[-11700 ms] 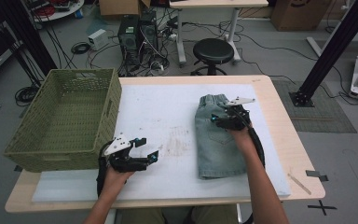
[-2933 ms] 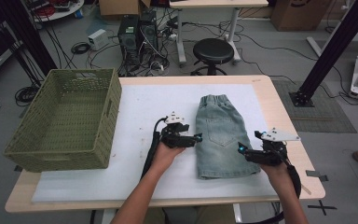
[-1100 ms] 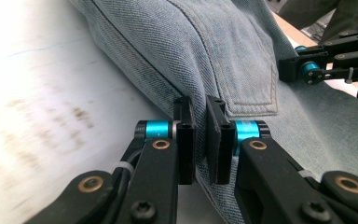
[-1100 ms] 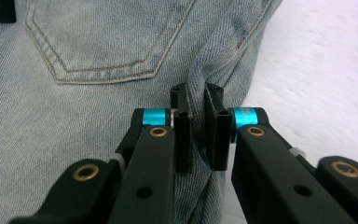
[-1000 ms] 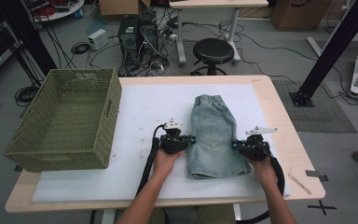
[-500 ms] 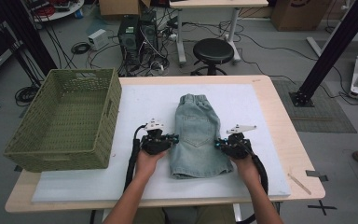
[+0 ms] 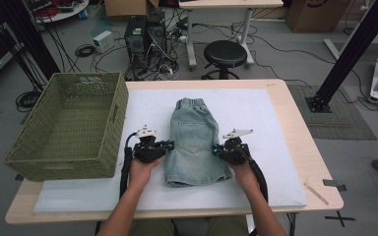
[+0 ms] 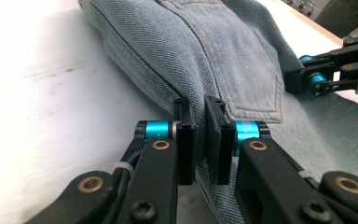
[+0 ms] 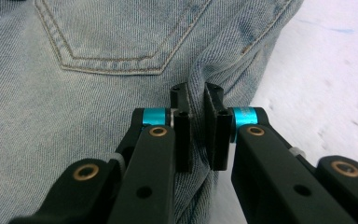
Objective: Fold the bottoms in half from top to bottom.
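White table mat [image 7: 275, 123] bearing denim shorts [image 7: 194, 142] beside a green basket [image 7: 69, 128], left gripper [image 7: 169, 144] and right gripper [image 7: 215, 149] each clamped on a side seam; uneven pulling could slip one fold free, skewing the garment.

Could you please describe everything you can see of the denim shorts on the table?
The denim shorts are light blue, faded, with tan stitching and a back pocket facing up. They lie flat on the white mat, folded lengthwise into a narrow strip, waistband towards the far edge and hems towards the person. The left tool is shut on a pinch of fabric at one side edge, the right tool on the opposite edge, about mid-length. The green basket stands apart, to the left.
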### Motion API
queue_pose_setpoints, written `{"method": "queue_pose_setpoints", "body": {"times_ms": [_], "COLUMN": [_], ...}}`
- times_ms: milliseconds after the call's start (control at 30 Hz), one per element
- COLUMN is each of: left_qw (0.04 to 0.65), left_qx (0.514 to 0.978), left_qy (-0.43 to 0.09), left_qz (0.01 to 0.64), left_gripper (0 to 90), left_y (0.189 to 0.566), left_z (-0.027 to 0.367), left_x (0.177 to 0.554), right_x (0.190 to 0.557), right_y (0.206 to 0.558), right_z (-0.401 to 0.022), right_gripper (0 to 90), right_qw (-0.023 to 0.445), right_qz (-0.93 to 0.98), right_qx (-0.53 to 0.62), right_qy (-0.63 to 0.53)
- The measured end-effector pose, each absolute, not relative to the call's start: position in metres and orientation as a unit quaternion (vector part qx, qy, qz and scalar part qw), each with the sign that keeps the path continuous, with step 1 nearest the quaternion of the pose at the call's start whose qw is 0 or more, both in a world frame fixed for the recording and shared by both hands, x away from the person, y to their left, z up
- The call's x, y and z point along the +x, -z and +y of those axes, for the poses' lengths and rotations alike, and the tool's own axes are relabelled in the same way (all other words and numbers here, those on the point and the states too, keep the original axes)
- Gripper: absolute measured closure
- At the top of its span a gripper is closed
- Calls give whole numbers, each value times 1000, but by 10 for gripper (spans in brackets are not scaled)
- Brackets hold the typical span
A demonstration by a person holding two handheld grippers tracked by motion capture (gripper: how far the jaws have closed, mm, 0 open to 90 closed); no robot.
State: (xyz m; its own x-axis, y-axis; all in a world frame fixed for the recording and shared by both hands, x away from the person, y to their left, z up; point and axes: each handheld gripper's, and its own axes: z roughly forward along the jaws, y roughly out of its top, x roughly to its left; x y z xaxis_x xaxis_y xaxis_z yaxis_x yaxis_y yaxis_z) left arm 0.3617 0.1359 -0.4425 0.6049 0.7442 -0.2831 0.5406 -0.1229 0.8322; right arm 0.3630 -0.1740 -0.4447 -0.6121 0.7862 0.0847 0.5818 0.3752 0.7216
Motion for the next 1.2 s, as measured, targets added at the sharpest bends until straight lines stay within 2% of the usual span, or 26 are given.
{"method": "queue_pose_setpoints", "body": {"times_ms": [500, 567, 667, 767, 800, 833, 967, 1067, 1200], "left_qw": [500, 505, 528, 553, 553, 570, 575, 573, 573], "left_qx": [746, 743, 728, 716, 716, 707, 714, 719, 723], "left_qy": [-105, -110, -115, -117, -117, -112, -98, -109, -116], "left_qz": [427, 425, 422, 411, 411, 404, 387, 378, 369], "left_gripper": [831, 797, 542, 380, 336, 311, 232, 231, 231], "left_y": [447, 446, 440, 431, 431, 429, 429, 425, 418], "left_z": [137, 138, 141, 145, 145, 147, 147, 146, 149], "left_x": [365, 364, 364, 364, 364, 363, 362, 358, 356], "right_x": [363, 362, 358, 356, 355, 355, 352, 349, 345], "right_y": [444, 443, 439, 432, 428, 424, 415, 411, 409], "right_z": [-168, -168, -172, -182, -187, -190, -203, -213, -223], "right_gripper": [841, 773, 514, 369, 356, 325, 277, 215, 214], "right_qw": [148, 153, 172, 193, 199, 203, 208, 205, 203], "right_qz": [816, 815, 806, 798, 795, 795, 793, 792, 794], "right_qx": [424, 424, 425, 414, 411, 407, 394, 392, 385], "right_qy": [-364, -364, -375, -393, -399, -401, -416, -420, -425]}}
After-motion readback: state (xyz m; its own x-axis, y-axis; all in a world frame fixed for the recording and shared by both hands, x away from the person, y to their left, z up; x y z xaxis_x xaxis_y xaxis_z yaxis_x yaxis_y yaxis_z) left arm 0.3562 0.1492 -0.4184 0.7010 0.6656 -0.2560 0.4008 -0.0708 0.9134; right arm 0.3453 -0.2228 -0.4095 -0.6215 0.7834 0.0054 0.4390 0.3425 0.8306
